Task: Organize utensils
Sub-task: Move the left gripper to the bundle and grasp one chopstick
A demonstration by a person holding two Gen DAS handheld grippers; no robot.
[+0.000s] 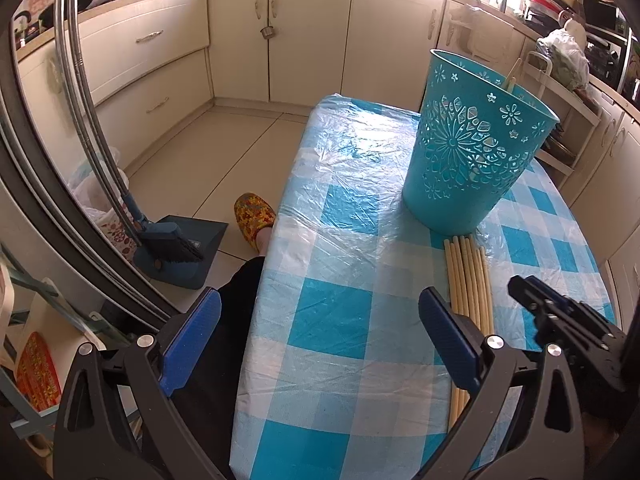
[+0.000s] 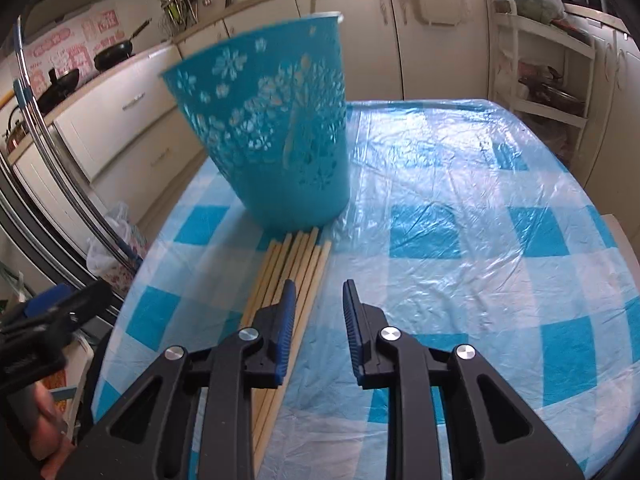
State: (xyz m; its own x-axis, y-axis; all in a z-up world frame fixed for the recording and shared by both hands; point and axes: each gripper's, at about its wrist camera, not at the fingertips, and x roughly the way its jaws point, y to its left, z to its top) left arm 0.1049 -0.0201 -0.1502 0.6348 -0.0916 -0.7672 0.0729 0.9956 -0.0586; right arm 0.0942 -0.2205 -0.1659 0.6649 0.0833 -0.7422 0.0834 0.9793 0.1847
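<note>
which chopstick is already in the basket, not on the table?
The single chopstick poking up above the rim inside the teal basket. It stands tilted in the basket; the other chopsticks lie flat in a bundle on the table.

My left black plastic two-finger gripper [image 1: 320,320] and its right twin [image 2: 318,304]: blue ribbed pads, silver screws; dark trousers, floral slipper [image 1: 254,216].

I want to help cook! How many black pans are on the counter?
2. A frying pan sits on the counter along the wall, and a wok sits just left of it in the right wrist view. More could be hidden elsewhere.
</note>
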